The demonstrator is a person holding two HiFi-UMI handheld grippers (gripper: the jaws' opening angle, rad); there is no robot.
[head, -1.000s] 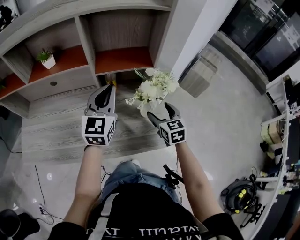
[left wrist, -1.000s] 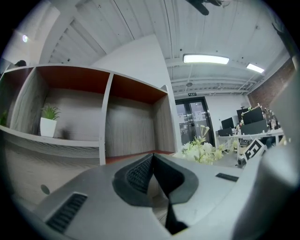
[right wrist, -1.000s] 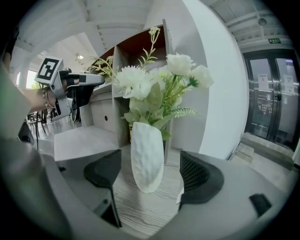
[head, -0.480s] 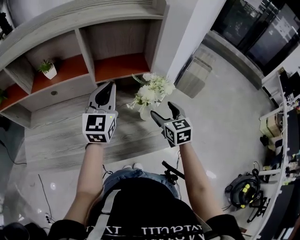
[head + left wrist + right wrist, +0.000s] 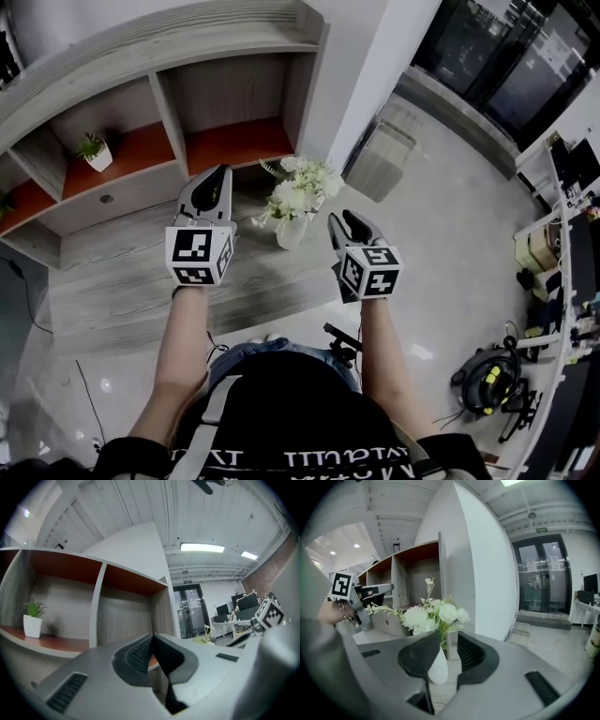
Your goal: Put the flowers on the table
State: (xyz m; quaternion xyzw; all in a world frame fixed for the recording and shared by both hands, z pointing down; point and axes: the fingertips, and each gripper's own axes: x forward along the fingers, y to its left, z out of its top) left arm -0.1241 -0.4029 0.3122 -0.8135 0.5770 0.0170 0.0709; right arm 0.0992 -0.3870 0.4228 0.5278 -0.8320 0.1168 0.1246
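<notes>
Two grippers hang over the table [image 5: 122, 272], and neither holds anything. The flowers [image 5: 298, 190] stand upright in their white vase [image 5: 290, 232] on the grey wood top, towards its right end and in front of the shelf unit [image 5: 234, 103]. The right gripper [image 5: 340, 220] is just beside the vase, on its right, and does not touch it. Its jaws have just been closing and now stand a little apart with nothing between them; its own view shows the vase beyond the tips, seen through the gap. The left gripper [image 5: 221, 173] is on the other side of the bouquet, its jaws pressed together and empty, pointing towards the shelves.

The placing looks done, so the risk now lies in the leaving. The vase is narrow at the foot and the bouquet is wide and top-heavy. A sideways brush from the right gripper's tips would probably tip it, and so would the left gripper catching one of the long sprigs that reach out on that side. The vase also seems to stand fairly near the table's end, so a nudge to the right could send it off. Whether it holds water cannot be told. Drawing both grippers straight back, clear of the stems, would be the safe way out.
</notes>
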